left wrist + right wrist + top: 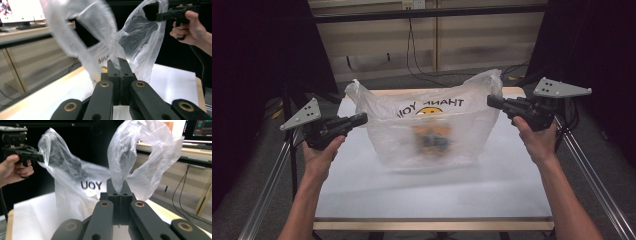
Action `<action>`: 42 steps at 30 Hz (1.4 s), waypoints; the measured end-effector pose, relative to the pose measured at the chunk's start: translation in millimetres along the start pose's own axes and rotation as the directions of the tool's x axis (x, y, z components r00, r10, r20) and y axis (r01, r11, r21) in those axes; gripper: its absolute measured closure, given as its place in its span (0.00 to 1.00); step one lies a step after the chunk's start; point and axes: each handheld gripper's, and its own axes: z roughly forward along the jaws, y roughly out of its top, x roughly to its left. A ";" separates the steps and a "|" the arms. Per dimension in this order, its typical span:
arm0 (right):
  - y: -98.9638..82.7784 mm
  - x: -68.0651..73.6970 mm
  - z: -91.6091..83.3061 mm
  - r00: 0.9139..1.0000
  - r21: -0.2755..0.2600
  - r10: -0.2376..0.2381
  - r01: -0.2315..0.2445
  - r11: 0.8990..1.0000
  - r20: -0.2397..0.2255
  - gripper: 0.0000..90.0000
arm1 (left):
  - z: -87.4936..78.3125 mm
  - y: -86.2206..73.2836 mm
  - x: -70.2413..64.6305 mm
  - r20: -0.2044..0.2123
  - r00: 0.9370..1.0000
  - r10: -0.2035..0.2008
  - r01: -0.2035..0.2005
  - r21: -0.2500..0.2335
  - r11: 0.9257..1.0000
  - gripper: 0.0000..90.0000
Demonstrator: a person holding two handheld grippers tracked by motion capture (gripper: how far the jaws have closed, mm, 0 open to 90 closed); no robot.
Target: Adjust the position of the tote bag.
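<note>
A white counter (437,190) with a wooden edge lies bare in front, dark curtains on both sides. At its centre a clear plastic bag (432,130) printed with a smiley is held up by its handles, an orange and dark item (430,136) blurred inside. The left claw (361,118) pinches the left handle; the right claw (491,101) pinches the right one.

I'm working in what looks like a lab or recording studio. Black curtains (257,75) hang on both sides of my white-topped counter (437,190), which stands inside a metal frame (267,185) on grey carpet. Cables (412,50) run down the panelled back wall, and a desk beyond carries a lit monitor (22,11).
</note>
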 end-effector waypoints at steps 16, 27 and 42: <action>-54.2 -13.9 16.2 0.996 0.087 0.083 -0.081 0.993 -0.013 1.00 | 23.3 -45.9 12.7 0.019 0.998 -0.068 0.065 0.109 0.992 1.00; -94.8 -23.0 35.1 0.991 0.185 0.132 -0.129 0.974 -0.008 1.00 | 44.6 -70.1 16.7 0.017 0.997 -0.078 0.073 0.206 0.976 1.00; -145.5 -30.8 57.4 0.987 0.346 0.160 -0.158 0.925 0.022 1.00 | 69.9 -109.1 19.6 0.020 0.996 -0.082 0.068 0.375 0.925 1.00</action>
